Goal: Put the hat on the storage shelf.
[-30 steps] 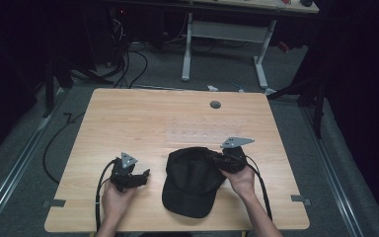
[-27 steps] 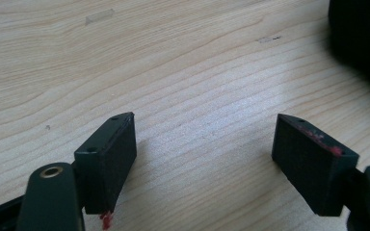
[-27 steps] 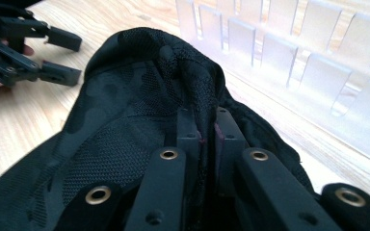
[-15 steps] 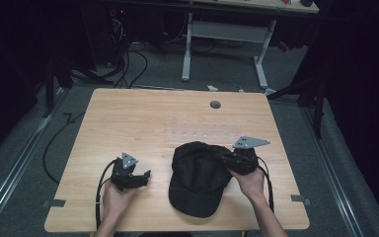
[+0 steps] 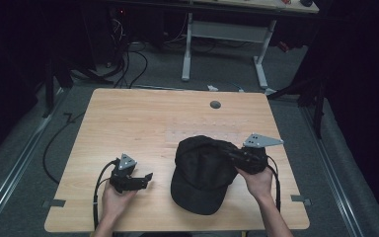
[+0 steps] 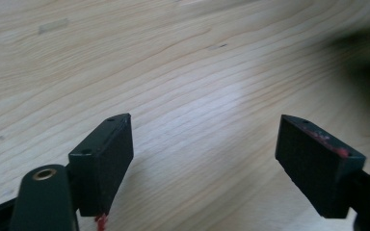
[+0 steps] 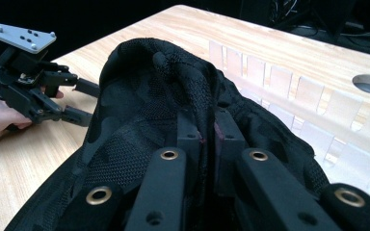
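High view, hand-held grippers: two, one per hand.
Right hand-held gripper [image 5: 233,157]: jaws pinched together on the fabric at the cap's right edge.
Left hand-held gripper [image 5: 147,179]: jaws spread wide, holding nothing, over bare wood just left of the cap.
Cap [image 5: 202,173]: one, black, lying on the near right part of the table [image 5: 128,118].
Cable hole [image 5: 215,104]: one, at the table's far edge.
Writing: none legible.
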`<state>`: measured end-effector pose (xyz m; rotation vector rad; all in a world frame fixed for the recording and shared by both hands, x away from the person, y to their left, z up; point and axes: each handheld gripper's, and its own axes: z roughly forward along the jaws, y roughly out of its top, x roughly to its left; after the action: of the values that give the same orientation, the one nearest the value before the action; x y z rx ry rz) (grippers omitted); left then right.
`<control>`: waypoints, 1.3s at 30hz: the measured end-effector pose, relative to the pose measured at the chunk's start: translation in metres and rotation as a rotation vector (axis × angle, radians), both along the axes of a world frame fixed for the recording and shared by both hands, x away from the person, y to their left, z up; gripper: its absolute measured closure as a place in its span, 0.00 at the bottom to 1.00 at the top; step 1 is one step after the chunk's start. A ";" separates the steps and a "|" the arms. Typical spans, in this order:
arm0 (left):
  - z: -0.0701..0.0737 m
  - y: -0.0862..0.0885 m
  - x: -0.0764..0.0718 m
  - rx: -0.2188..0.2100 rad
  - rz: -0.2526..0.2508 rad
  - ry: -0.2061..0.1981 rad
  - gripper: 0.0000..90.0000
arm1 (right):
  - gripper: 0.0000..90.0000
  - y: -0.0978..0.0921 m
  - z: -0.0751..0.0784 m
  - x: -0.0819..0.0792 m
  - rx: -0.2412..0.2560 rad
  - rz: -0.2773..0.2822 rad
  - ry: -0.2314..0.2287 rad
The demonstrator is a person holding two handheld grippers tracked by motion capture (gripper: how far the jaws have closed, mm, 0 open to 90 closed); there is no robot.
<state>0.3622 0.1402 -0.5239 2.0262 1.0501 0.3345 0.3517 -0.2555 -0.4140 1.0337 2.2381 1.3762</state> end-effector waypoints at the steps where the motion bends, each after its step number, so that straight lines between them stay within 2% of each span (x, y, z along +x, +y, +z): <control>1: 0.002 0.000 -0.001 -0.009 -0.015 0.003 0.26 | 0.94 0.000 0.003 -0.001 0.000 0.002 -0.009; 3: 0.009 -0.002 -0.004 -0.032 -0.061 0.011 0.26 | 0.94 0.000 0.005 -0.001 -0.002 0.002 -0.015; 5: 0.011 -0.003 -0.006 -0.045 -0.075 0.013 0.26 | 0.94 0.000 0.007 -0.001 -0.003 0.003 -0.020; 7: 0.019 -0.006 -0.009 -0.075 -0.121 0.017 0.26 | 0.94 0.001 0.009 -0.001 0.004 0.006 -0.027; 10: 0.025 -0.009 -0.011 -0.091 -0.149 0.017 0.26 | 0.94 0.002 0.011 0.000 0.004 0.008 -0.031; 13: 0.035 -0.016 -0.014 -0.120 -0.208 0.022 0.25 | 0.94 0.006 0.014 0.000 -0.001 0.017 -0.041; 17: 0.043 -0.024 -0.015 -0.149 -0.262 0.040 0.24 | 0.94 0.009 0.016 0.000 -0.001 0.030 -0.052; 28: 0.049 -0.044 -0.008 -0.149 -0.350 0.094 0.20 | 0.94 0.019 0.017 0.000 0.004 0.074 -0.076; 29: 0.049 -0.047 -0.006 -0.147 -0.363 0.111 0.20 | 0.94 0.020 0.016 0.000 0.007 0.076 -0.077; 35: 0.048 -0.052 -0.002 -0.149 -0.389 0.141 0.18 | 0.94 0.022 0.017 0.000 0.020 0.096 -0.088; 39: 0.048 -0.054 0.000 -0.166 -0.402 0.162 0.18 | 0.94 0.025 0.018 -0.001 0.022 0.123 -0.102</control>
<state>0.3623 0.0864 -0.4756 2.0773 0.7120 -0.1245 0.3509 -0.2305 -0.3964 0.8245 2.2492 1.4718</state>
